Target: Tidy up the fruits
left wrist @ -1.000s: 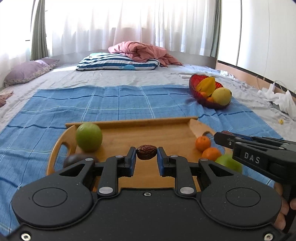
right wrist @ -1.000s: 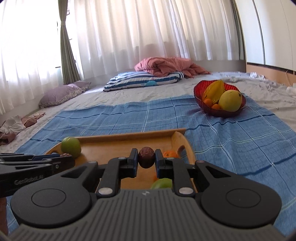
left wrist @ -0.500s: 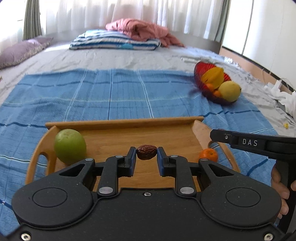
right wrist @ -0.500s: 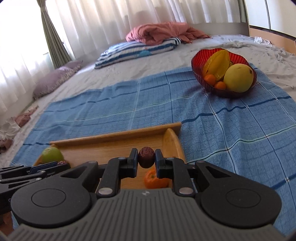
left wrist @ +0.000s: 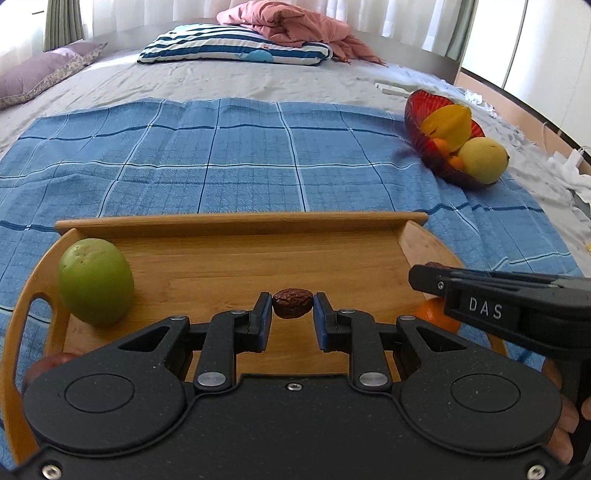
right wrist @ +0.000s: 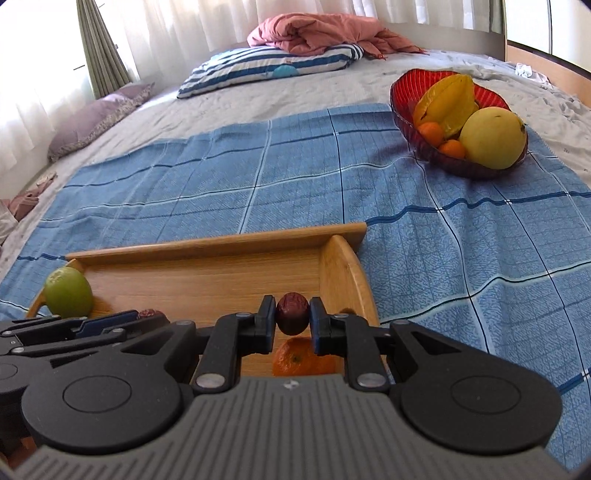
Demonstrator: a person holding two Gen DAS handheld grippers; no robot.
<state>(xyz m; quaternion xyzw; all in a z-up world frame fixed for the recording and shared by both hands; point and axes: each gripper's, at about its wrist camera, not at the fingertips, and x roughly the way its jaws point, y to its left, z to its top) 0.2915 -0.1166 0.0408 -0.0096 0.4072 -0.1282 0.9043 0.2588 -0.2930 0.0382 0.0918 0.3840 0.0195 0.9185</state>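
My left gripper [left wrist: 292,314] is shut on a wrinkled red date [left wrist: 293,303] above the wooden tray [left wrist: 240,223]. My right gripper [right wrist: 292,319] is shut on another red date [right wrist: 292,313] above the tray's right end [right wrist: 343,266]; it also shows in the left wrist view [left wrist: 424,275]. On the tray lie a green fruit [left wrist: 95,280], also in the right wrist view [right wrist: 68,291], and an orange [right wrist: 301,358]. A red bowl [right wrist: 406,85] at the far right holds a starfruit [right wrist: 445,99], a yellow mango [right wrist: 493,136] and small oranges [right wrist: 430,133].
The tray sits on a blue checked cloth [left wrist: 240,158] spread over a grey bed. A striped pillow [left wrist: 229,50] and pink blanket [left wrist: 291,24] lie at the far end, a purple pillow [left wrist: 33,75] at far left, white cloth [left wrist: 576,181] at right.
Both grippers have risen and tilted down with their dates held. The tray and bowl now appear lower and closer in view. The fruit on the tray has not moved.
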